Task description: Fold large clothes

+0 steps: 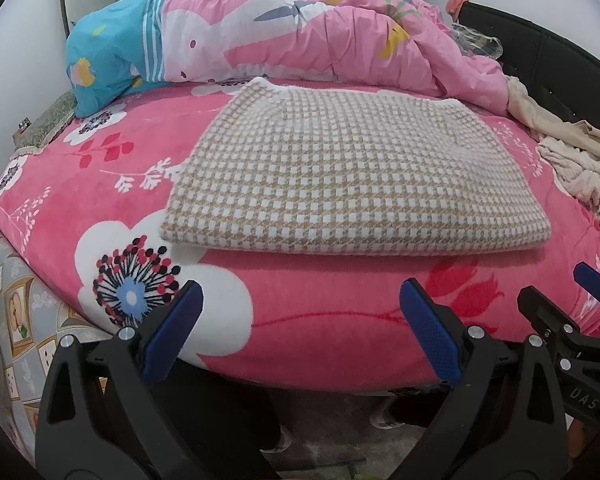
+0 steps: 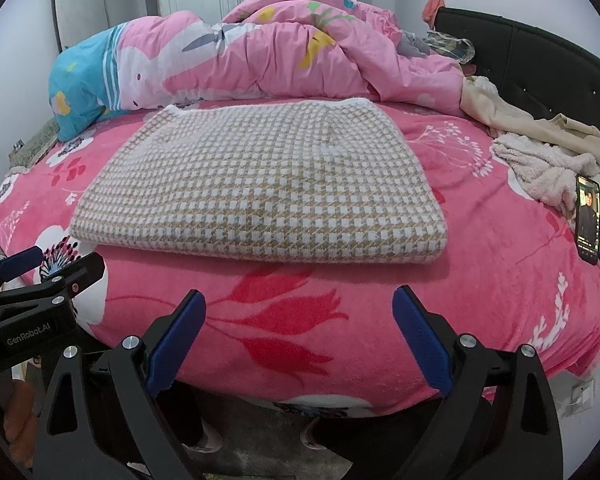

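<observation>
A beige and white houndstooth garment [image 1: 340, 172] lies folded into a flat rectangle in the middle of the pink floral bed [image 1: 320, 312]. It also shows in the right wrist view [image 2: 268, 188]. My left gripper [image 1: 300, 296] is open and empty, held off the bed's front edge, short of the garment. My right gripper [image 2: 298, 300] is open and empty too, beside the left one at the front edge. The right gripper shows at the right of the left wrist view [image 1: 560, 284]; the left gripper shows at the left of the right wrist view [image 2: 52, 264].
A bunched pink and blue duvet [image 1: 284, 36] lies along the back of the bed. Beige clothes [image 2: 540, 148] are heaped at the right by the black headboard [image 2: 540, 64]. A lit phone [image 2: 588, 220] lies at the bed's right edge. The floor is below the front edge.
</observation>
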The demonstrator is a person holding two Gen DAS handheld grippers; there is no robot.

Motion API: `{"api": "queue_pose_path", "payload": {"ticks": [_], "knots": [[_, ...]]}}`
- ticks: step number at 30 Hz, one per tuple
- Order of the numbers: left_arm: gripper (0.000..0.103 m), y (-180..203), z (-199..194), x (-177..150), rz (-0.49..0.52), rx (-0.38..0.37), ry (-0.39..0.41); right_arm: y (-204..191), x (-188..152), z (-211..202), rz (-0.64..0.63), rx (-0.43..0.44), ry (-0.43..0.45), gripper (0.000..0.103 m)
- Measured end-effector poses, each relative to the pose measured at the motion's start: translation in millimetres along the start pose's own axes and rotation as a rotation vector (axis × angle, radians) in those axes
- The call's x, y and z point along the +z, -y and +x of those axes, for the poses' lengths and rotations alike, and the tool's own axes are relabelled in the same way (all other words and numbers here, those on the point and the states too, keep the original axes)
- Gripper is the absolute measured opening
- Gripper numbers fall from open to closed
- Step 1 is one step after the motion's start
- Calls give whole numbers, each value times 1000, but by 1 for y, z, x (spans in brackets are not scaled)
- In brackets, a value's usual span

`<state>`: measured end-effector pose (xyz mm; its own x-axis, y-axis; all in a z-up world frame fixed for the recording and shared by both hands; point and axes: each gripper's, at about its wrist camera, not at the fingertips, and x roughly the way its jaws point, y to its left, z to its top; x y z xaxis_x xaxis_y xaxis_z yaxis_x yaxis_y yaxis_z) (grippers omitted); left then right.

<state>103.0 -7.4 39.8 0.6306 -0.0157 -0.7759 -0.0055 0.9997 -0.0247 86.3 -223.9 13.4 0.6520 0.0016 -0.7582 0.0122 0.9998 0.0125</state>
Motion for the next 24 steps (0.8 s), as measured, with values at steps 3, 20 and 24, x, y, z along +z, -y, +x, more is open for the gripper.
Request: {"api": "queue_pose_path", "payload": {"ticks": [3, 20, 24], "knots": [[95, 0, 0, 0, 1, 1, 0, -1, 0, 1, -2, 1, 0, 92], [95, -3, 3, -1, -5, -2, -7, -4, 3, 0, -12, 1, 1, 92], [95, -4, 3, -1, -4, -1, -8, -4, 3, 0, -11, 2, 2, 92]]}}
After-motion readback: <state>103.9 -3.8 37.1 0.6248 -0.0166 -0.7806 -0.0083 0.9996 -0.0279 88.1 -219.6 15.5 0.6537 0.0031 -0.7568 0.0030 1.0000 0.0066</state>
